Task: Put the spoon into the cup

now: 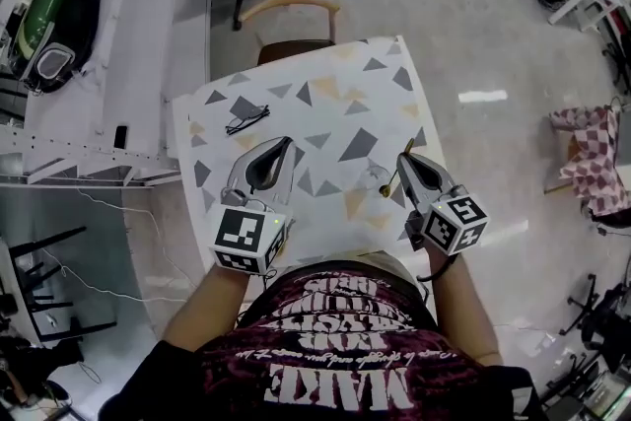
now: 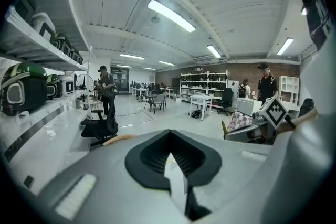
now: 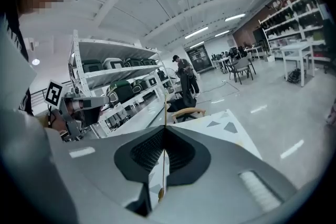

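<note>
The right gripper [image 3: 164, 129] is clamped tight on the thin spoon [image 3: 164, 110]. Its long axis runs nearly upright through the jaws, with the handle poking above the tips and the small bowl hanging below. In the head view the same gripper sits right of centre, and what looks like a clear cup [image 1: 375, 175] stands just left of its tips on the patterned table [image 1: 325, 104]. This hand is the nearer one, so the spoon likely needs a short carry leftward and down. The left gripper [image 2: 169, 134], left of centre, is closed on nothing.
</note>
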`<state>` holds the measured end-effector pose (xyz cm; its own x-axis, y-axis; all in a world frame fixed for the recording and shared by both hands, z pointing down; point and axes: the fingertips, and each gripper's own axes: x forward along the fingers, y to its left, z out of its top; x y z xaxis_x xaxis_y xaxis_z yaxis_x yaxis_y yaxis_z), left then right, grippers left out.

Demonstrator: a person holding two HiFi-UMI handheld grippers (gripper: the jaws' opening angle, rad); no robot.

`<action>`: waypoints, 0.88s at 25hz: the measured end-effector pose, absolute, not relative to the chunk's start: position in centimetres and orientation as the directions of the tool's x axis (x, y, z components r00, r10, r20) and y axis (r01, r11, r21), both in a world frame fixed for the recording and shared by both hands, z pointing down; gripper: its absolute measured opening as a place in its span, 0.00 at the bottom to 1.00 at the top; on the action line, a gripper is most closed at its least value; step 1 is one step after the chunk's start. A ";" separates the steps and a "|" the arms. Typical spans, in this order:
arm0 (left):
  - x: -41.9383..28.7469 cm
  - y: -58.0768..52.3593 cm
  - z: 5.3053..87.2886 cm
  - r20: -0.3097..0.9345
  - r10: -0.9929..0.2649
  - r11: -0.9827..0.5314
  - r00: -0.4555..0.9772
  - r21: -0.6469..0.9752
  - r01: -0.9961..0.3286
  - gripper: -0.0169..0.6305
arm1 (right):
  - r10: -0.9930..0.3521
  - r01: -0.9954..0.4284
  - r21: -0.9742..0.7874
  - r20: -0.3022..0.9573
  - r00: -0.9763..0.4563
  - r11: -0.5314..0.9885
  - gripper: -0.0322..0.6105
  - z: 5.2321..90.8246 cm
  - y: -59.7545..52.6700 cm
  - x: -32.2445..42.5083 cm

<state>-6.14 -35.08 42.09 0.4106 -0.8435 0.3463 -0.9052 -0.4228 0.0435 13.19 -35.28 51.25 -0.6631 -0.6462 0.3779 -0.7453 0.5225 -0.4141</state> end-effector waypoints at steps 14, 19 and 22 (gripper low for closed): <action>-5.8 -36.8 45.1 0.420 -0.835 -0.364 0.357 0.066 -0.929 0.03 | -0.496 -0.713 -0.489 0.513 -0.701 0.502 0.10 61.2 -37.0 11.9; -5.2 -36.0 45.6 0.435 -0.826 -0.367 0.360 0.070 -0.928 0.03 | -0.466 -0.708 -0.488 0.535 -0.705 0.511 0.10 62.8 -36.8 11.6; -5.5 -35.5 45.6 0.440 -0.825 -0.361 0.355 0.072 -0.930 0.03 | -0.459 -0.715 -0.462 0.554 -0.695 0.525 0.10 63.2 -36.9 11.5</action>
